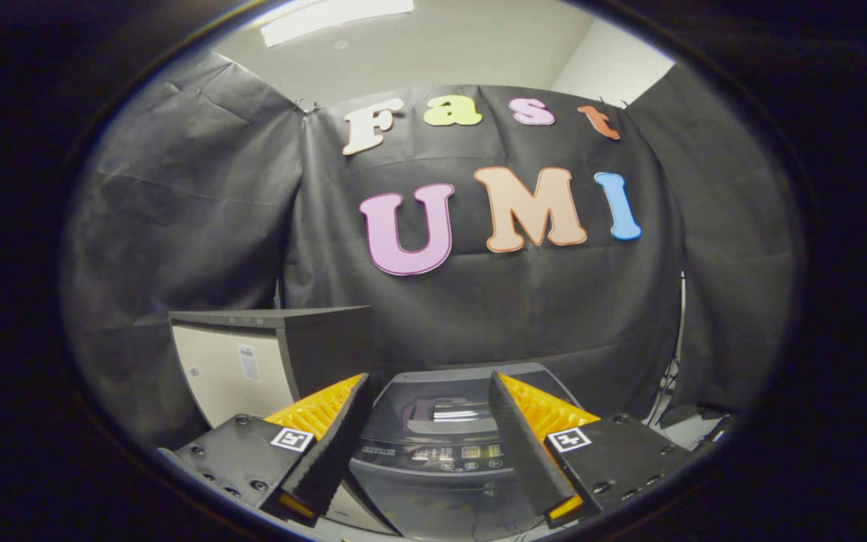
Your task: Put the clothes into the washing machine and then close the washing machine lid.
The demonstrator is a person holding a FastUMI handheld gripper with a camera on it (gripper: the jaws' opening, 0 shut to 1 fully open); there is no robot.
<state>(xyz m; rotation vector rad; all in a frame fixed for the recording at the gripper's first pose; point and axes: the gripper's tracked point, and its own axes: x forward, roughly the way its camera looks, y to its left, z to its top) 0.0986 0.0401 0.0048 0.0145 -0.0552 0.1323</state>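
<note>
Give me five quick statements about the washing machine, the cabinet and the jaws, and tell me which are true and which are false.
1. The washing machine has its lid down. True.
2. The gripper holds a piece of clothing. False: its jaws stand open with nothing between them but the view of the machine beyond.
3. The washing machine lies ahead of the jaws, seen through the gap between them. True.
4. A boxy cabinet with a dark top stands beside the machine. True.
5. The machine's control panel faces away, toward the black cloth wall. False: the panel is on the near edge, facing the gripper.
</note>
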